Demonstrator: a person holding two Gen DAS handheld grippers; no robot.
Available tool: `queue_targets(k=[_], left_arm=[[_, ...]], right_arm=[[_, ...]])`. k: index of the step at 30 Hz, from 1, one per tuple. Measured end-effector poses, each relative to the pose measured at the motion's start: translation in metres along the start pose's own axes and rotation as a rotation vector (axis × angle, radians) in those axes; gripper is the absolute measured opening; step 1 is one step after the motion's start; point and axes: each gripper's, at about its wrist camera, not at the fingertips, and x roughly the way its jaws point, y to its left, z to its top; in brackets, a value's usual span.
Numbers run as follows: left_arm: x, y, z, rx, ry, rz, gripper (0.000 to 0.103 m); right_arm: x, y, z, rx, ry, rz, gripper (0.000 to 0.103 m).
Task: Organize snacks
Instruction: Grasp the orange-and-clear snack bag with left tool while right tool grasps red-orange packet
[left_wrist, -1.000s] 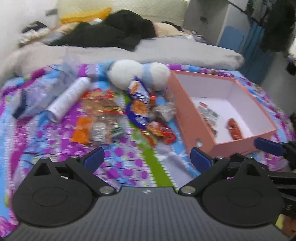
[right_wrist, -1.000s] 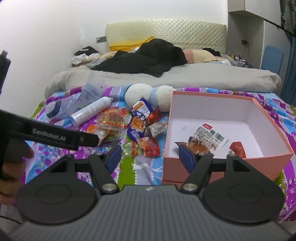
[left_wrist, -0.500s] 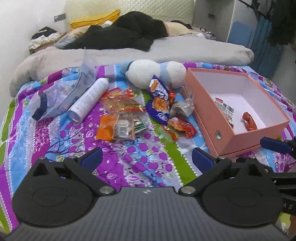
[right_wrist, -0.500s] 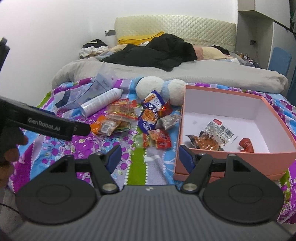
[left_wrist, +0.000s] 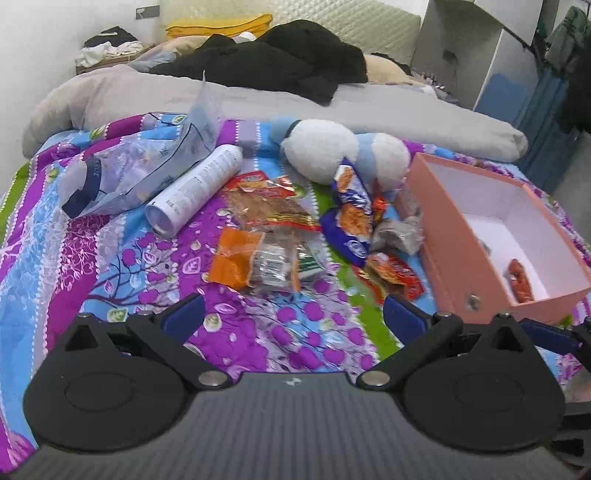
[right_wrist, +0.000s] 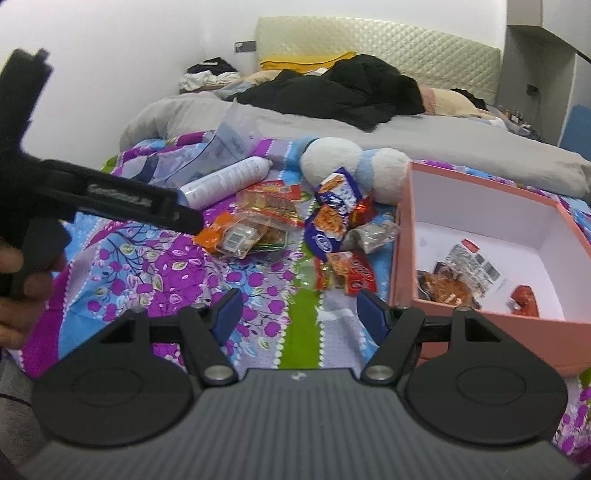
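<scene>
Left tongs (left_wrist: 291, 314), black with blue pads, are standing wide open and holding nothing, hovering over the purple, blue and green floral bedspread (left_wrist: 110, 266). Right tongs (right_wrist: 297, 306), same make, are likewise gaping with nothing between the pads, hanging just beside the near corner of the pink cardboard box with white interior (right_wrist: 402, 236). Loose snacks are lying in a heap on the bedspread ahead of both tongs: an orange-and-clear plastic packet (left_wrist: 255, 262) nearest, a red-and-clear crinkled packet (left_wrist: 269, 206) behind it, a blue-and-orange foil bag (left_wrist: 351, 218) leaning against a white-and-blue plush toy (left_wrist: 332, 151), a small red wrapper (left_wrist: 395, 273) and a grey foil sachet (left_wrist: 399, 236) lying close to the box wall. Inside the box are sitting a clear packet with brown contents (right_wrist: 454, 277) and a small red wrapped piece (right_wrist: 524, 295). A white cylindrical can (left_wrist: 195, 188) and a clear resealable pouch (left_wrist: 136, 173) are lying to the left of the heap.
</scene>
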Motion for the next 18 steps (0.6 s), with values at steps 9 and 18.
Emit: queue_targets(k=[9, 18], left_arm=[[0.054, 0.022, 0.011, -0.019, 0.028, -0.026, 0.103], [0.118, 0.036, 0.019, 0.002, 0.057, -0.059, 0.102]], right_arm=[[0.062, 0.012, 0.01, -0.04, 0.038, -0.007, 0.07], [0.128, 0.012, 0.0, -0.15, 0.084, -0.079, 0.069]])
